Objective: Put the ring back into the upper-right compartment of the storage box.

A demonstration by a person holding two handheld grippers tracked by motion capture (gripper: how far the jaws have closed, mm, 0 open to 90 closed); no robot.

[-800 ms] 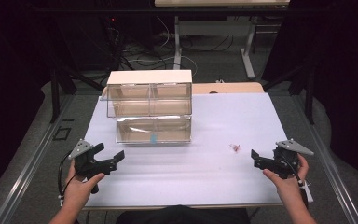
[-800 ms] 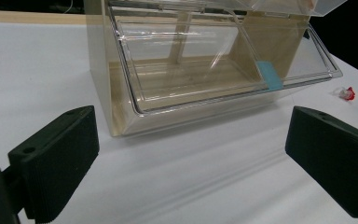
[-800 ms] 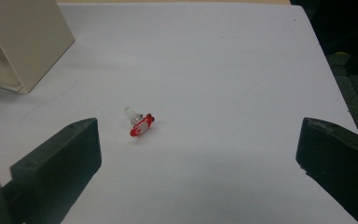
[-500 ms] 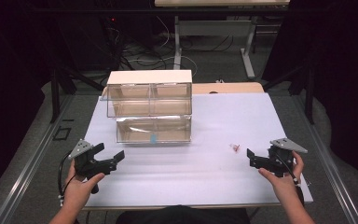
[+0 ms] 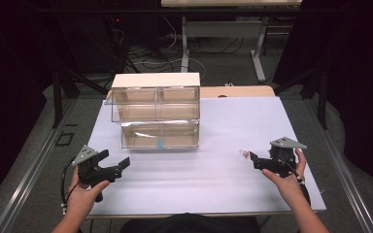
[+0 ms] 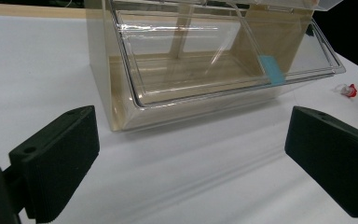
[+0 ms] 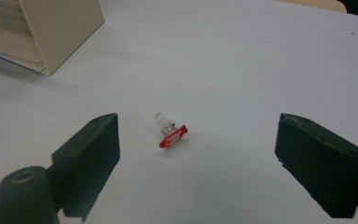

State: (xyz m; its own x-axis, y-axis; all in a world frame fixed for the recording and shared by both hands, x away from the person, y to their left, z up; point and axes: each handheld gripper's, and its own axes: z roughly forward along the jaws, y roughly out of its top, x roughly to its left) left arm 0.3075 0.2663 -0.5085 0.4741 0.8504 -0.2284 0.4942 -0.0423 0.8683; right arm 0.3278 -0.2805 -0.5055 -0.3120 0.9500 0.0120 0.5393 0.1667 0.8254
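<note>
Two black grippers are in my hands over the white worktop (image 5: pixel 213 184). My right gripper (image 7: pixel 198 154) sits near the worktop's right edge with its jaws spread wide and released; between them, touching neither, lies the small clear plastic piece with a red cap (image 7: pixel 170 132), resting on its side on the worktop well right of centre. From above, that piece (image 5: pixel 244 154) is just ahead of the right gripper (image 5: pixel 253 159). My left gripper (image 5: pixel 114 166) is near the front left corner, jaws likewise apart with nothing between them, facing the clear plastic drawer cabinet with a cream top (image 5: pixel 155 111), which stands toward the rear left of the worktop. A blue tab (image 6: pixel 272 70) marks the cabinet's lower drawer front.
</note>
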